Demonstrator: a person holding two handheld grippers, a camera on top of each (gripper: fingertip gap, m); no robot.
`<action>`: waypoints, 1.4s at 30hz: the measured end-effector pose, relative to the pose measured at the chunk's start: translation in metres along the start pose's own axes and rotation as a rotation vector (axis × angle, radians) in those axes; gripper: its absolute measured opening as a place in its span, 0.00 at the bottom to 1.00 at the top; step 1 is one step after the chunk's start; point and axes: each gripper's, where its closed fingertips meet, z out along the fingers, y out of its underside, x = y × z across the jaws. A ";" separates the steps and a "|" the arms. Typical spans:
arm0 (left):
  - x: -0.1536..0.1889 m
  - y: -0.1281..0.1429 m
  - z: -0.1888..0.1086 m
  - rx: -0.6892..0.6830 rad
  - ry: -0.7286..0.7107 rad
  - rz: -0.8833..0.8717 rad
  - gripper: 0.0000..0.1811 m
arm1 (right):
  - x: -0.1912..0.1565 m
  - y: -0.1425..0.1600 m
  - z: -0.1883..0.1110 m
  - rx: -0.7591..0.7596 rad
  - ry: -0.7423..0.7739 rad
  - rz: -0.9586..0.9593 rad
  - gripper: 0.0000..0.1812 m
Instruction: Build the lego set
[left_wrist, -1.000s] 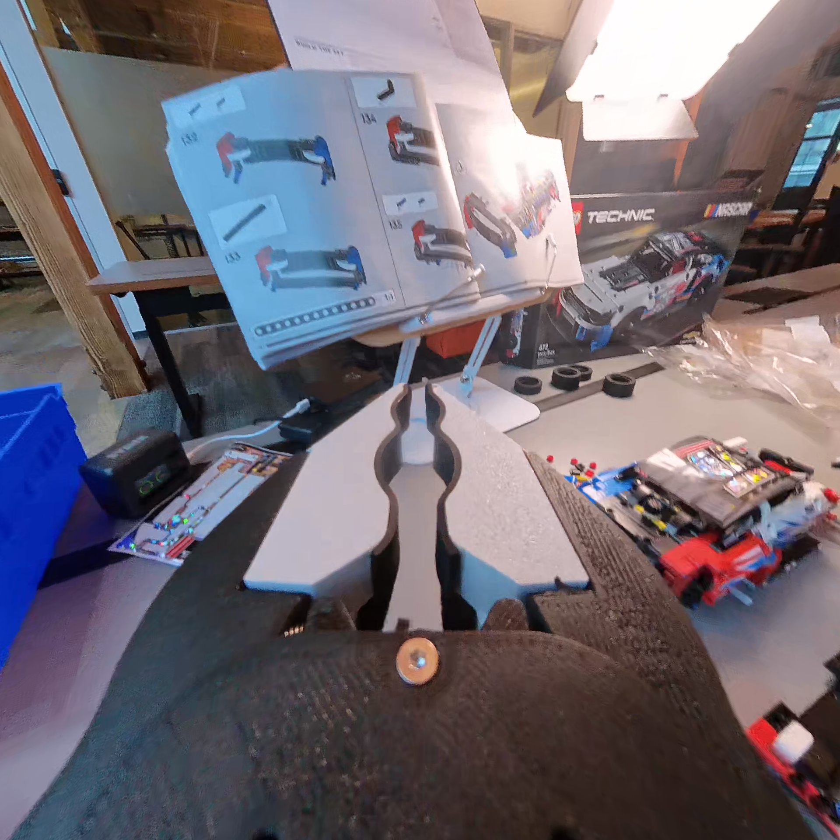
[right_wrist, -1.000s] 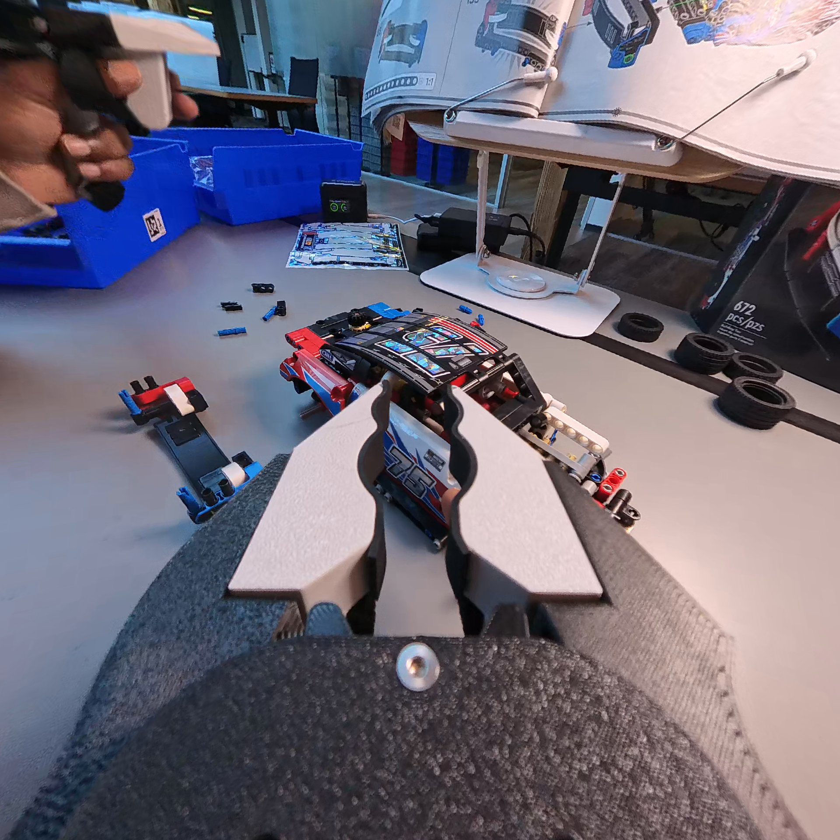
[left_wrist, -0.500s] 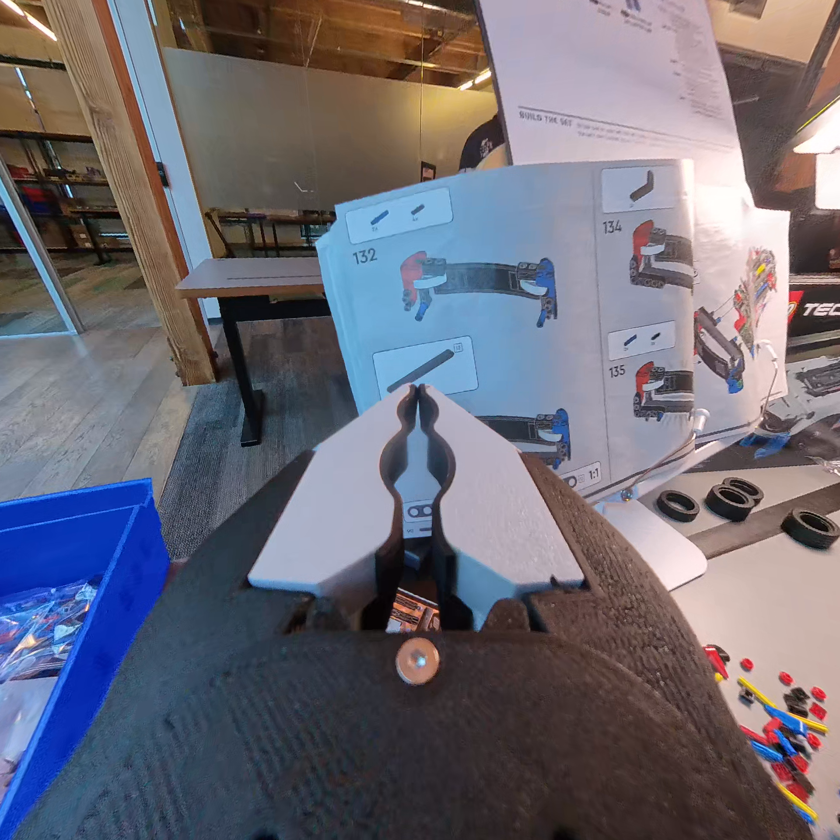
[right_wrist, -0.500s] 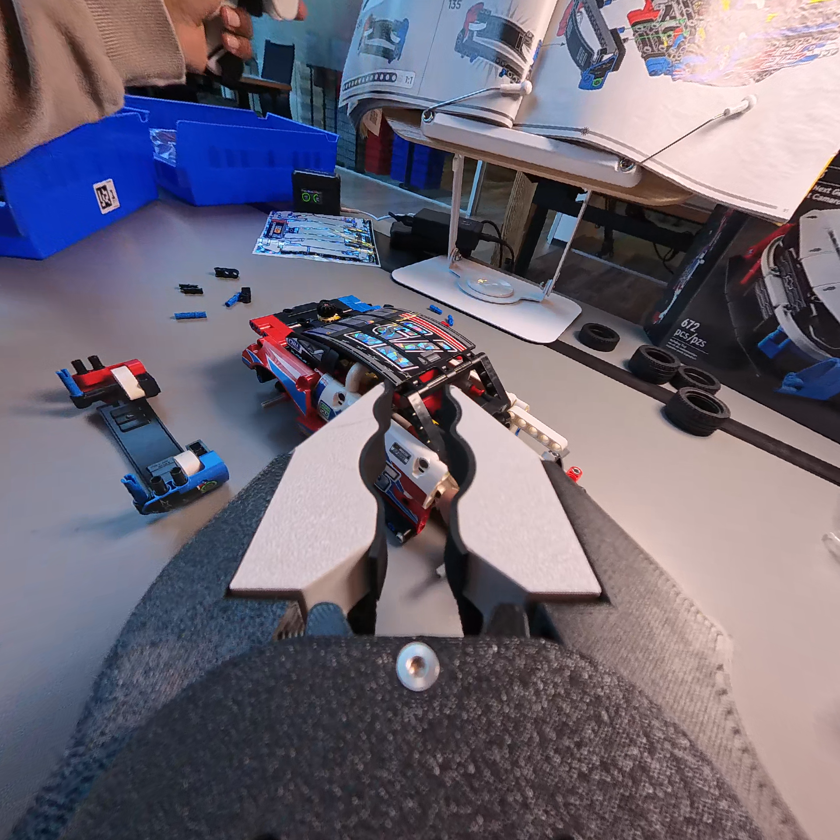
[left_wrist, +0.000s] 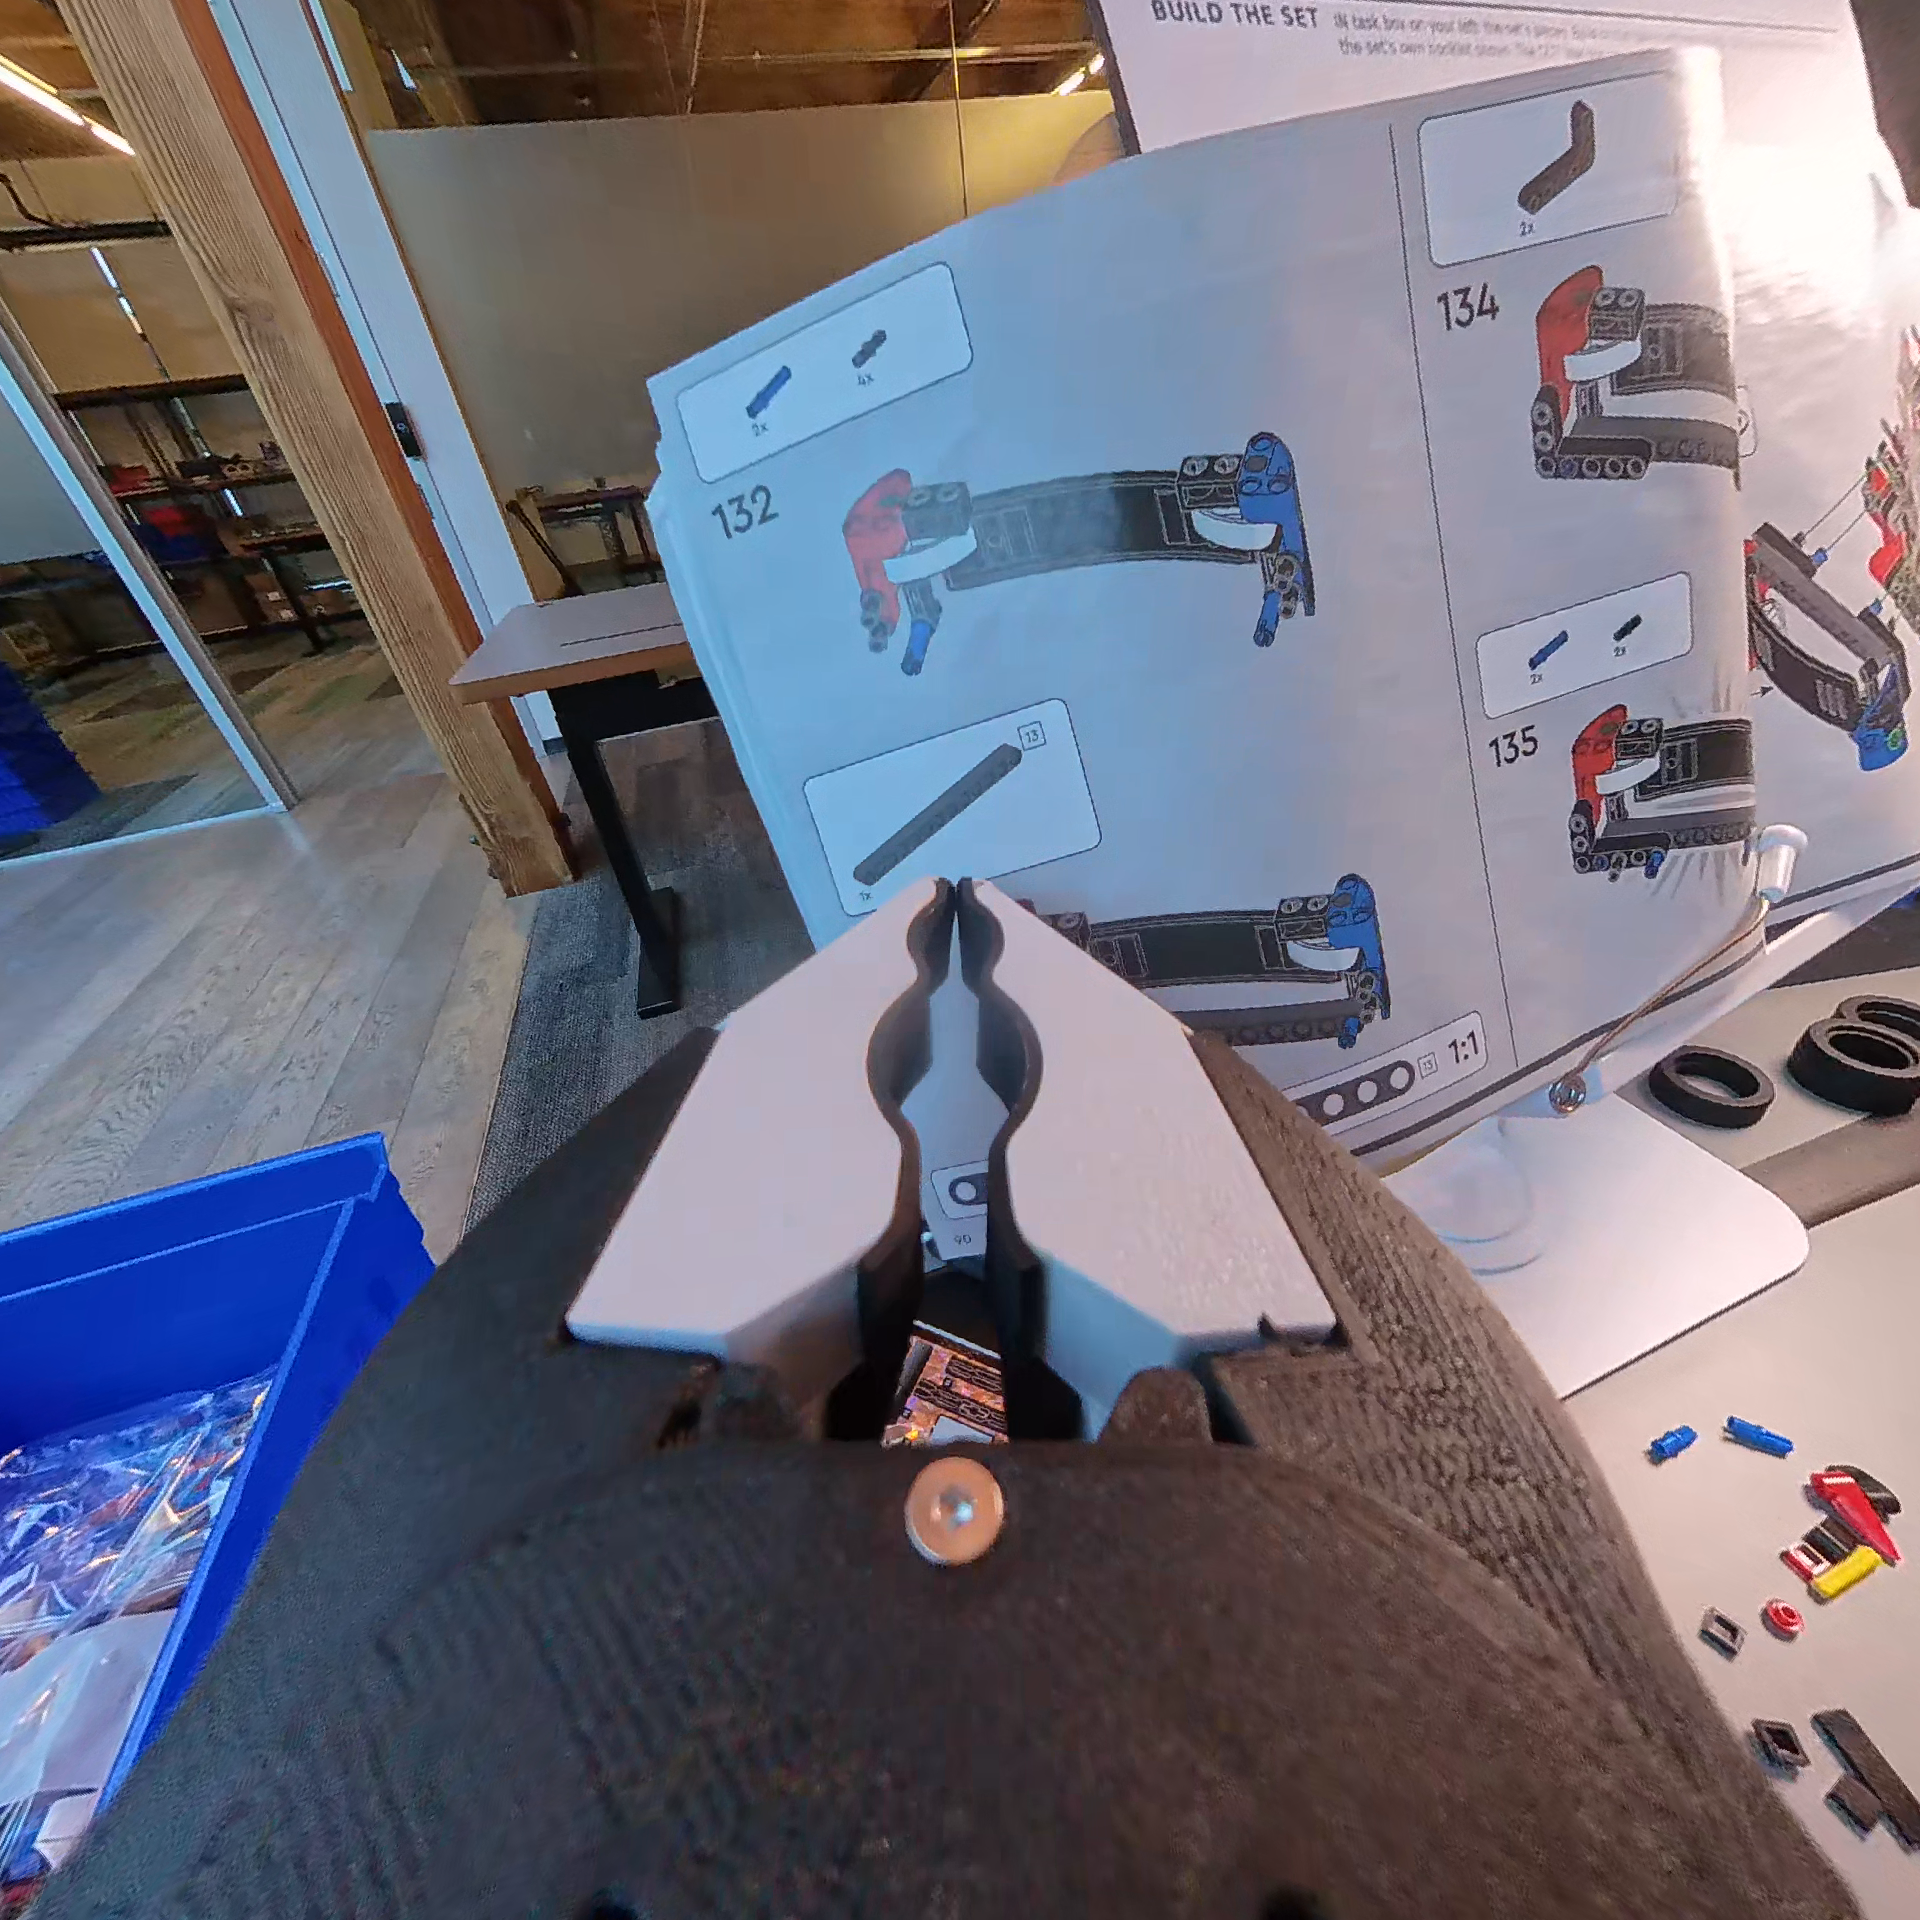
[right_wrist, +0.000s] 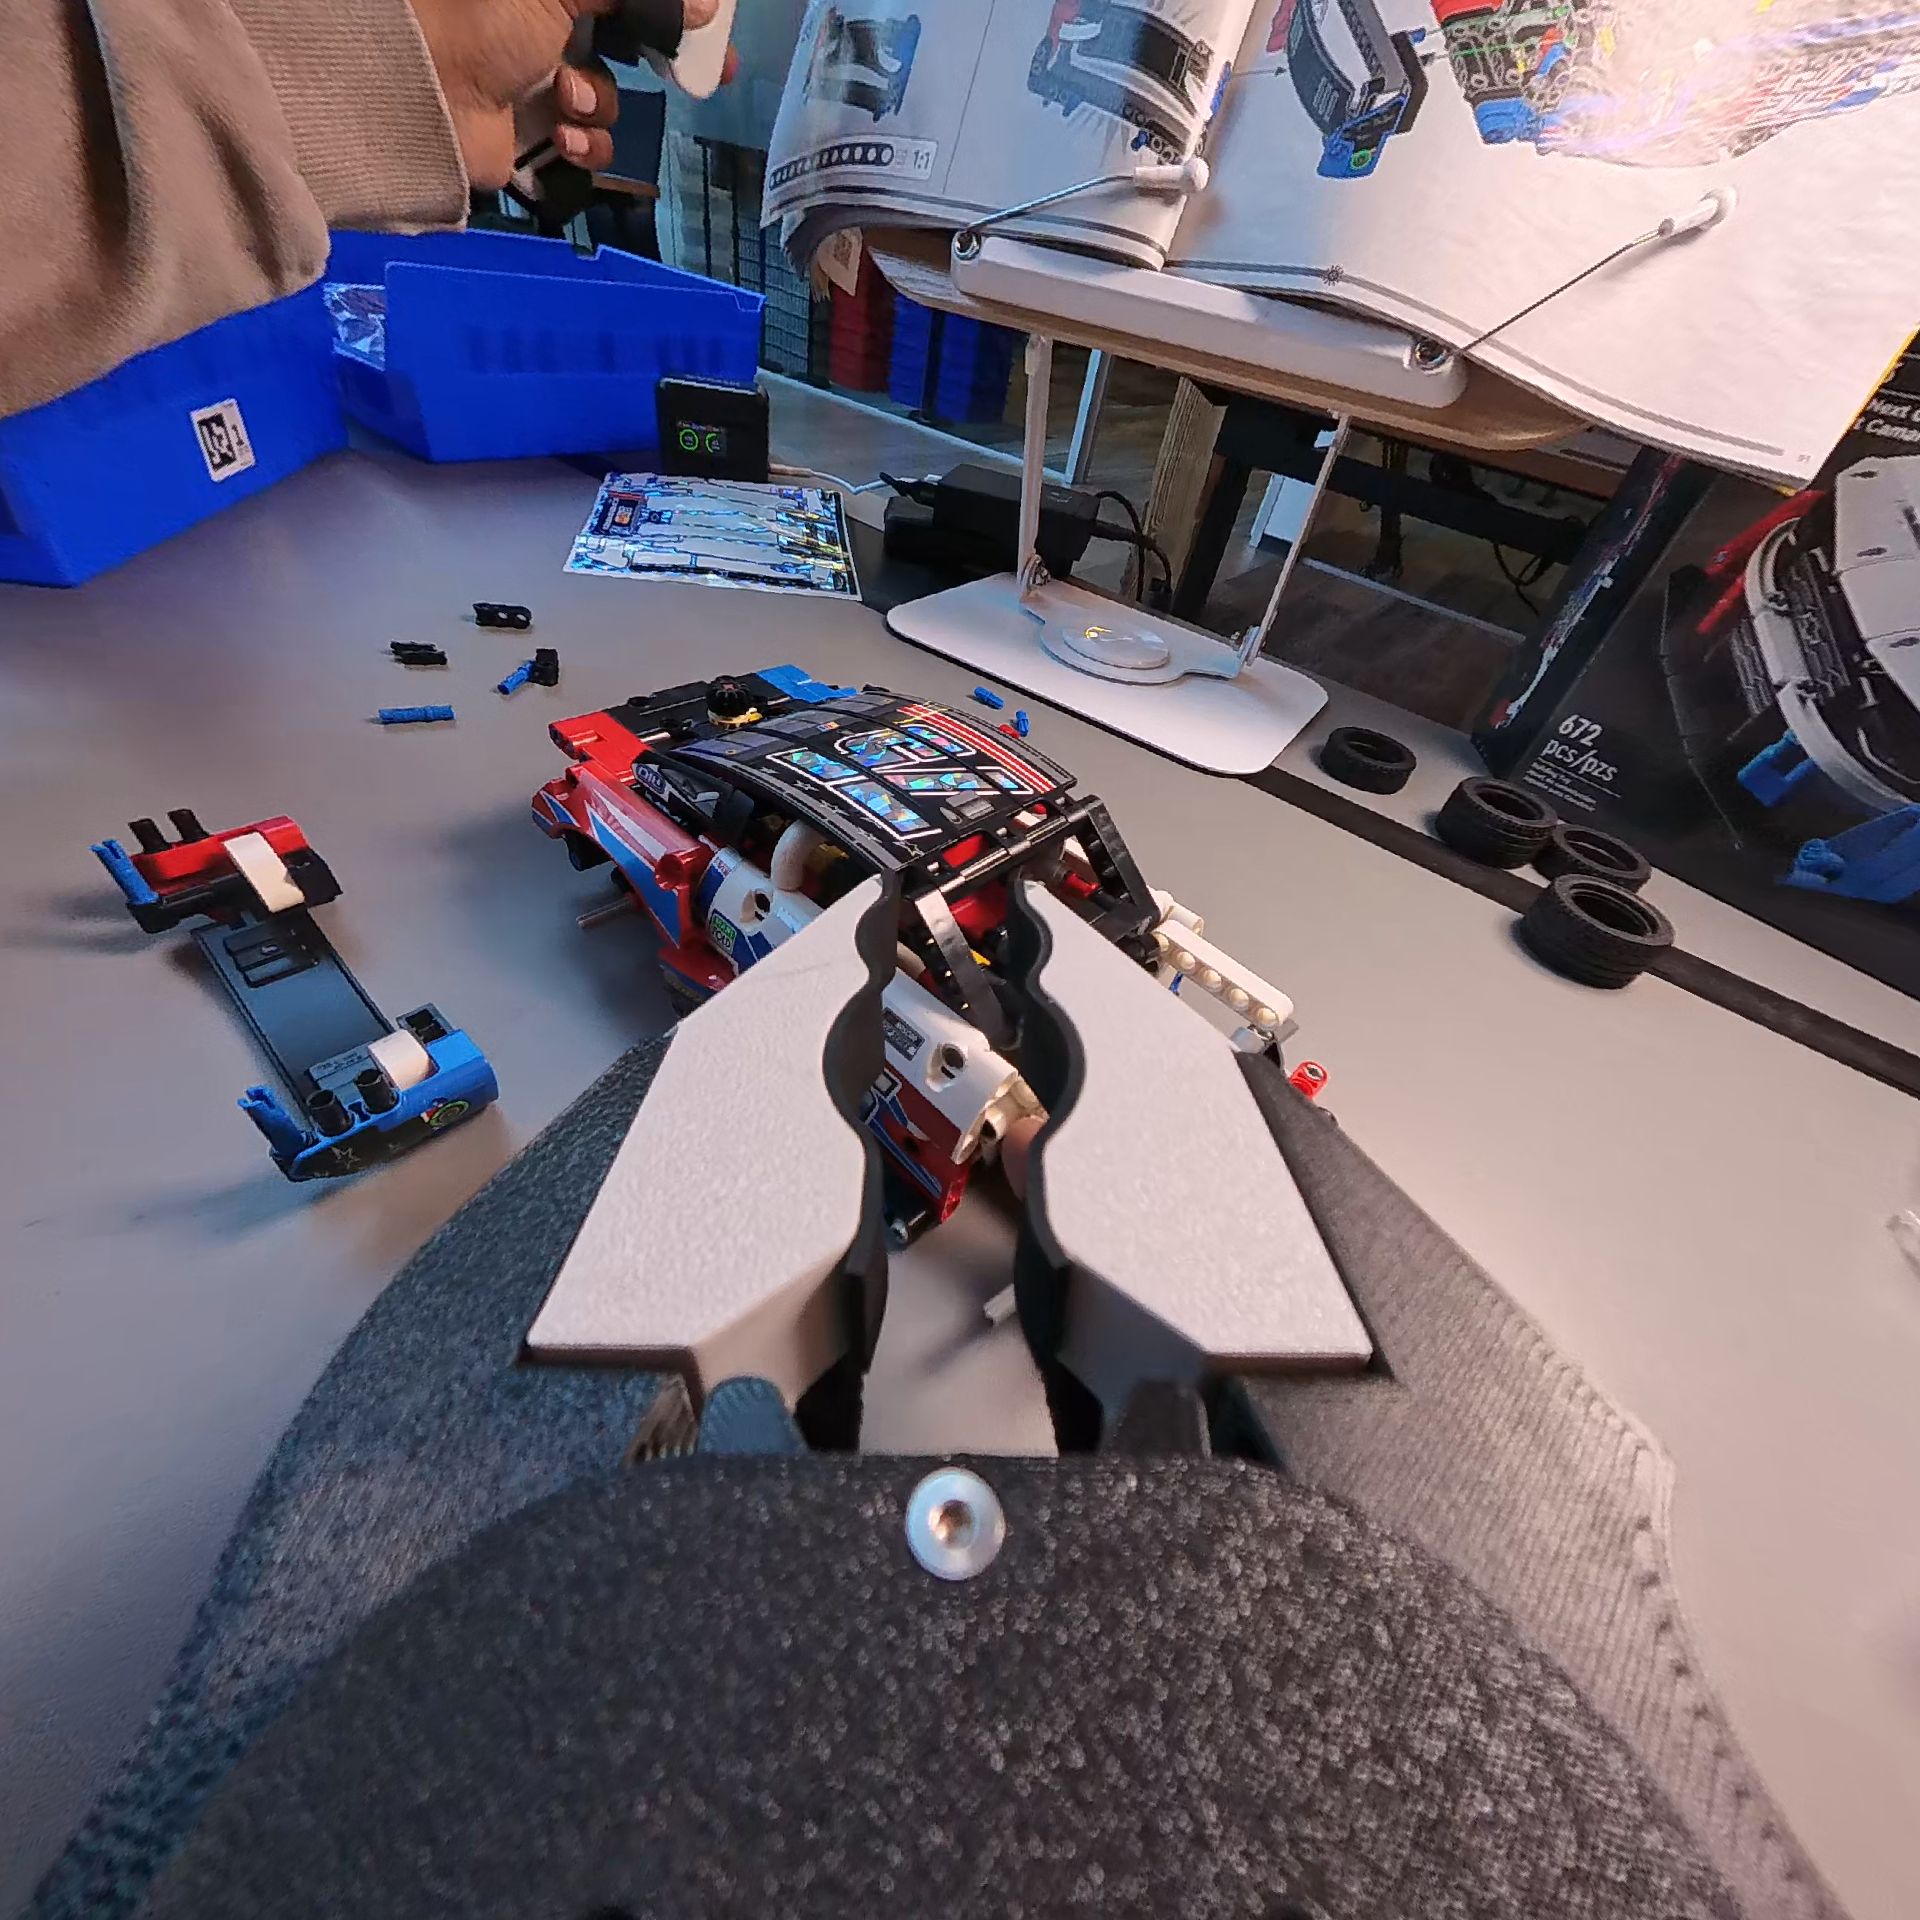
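Observation:
The partly built lego car (right_wrist: 831, 821), red, blue and black with a stickered roof, stands on the grey table (right_wrist: 1558, 1195). My right gripper (right_wrist: 951, 888) is open and empty, its tips just above the car's near end. A flat black sub-assembly with a red and a blue end (right_wrist: 301, 997) lies to the car's left. My left gripper (left_wrist: 956, 883) is shut and empty, held up in front of the open instruction booklet (left_wrist: 1143, 623). It also shows held in a hand (right_wrist: 623, 62) at the top left of the right wrist view.
The booklet stand's white base (right_wrist: 1122, 665) is behind the car. Loose pins (right_wrist: 416, 715) and a sticker sheet (right_wrist: 717, 535) lie at the left. Tyres (right_wrist: 1595, 925) and the set's box (right_wrist: 1766, 675) are at the right. Blue bins (right_wrist: 520, 343) stand at the back left. Small parts (left_wrist: 1839, 1538) lie on the table. About 45 cm separates my left fingertips from my right.
My left gripper has risen and swung left toward the booklet, and its tips have closed together. My right gripper has moved forward over the car and stays open.

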 end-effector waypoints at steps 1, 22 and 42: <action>0.000 0.001 0.000 -0.002 0.000 -0.001 0.00 | 0.000 0.000 0.000 0.000 0.000 -0.002 0.09; 0.006 -0.001 0.001 -0.001 0.006 0.028 0.00 | -0.002 0.001 0.000 -0.008 -0.006 -0.032 0.09; -0.011 0.011 -0.004 -0.054 -0.086 0.024 0.00 | -0.001 0.003 0.000 -0.014 -0.009 -0.042 0.08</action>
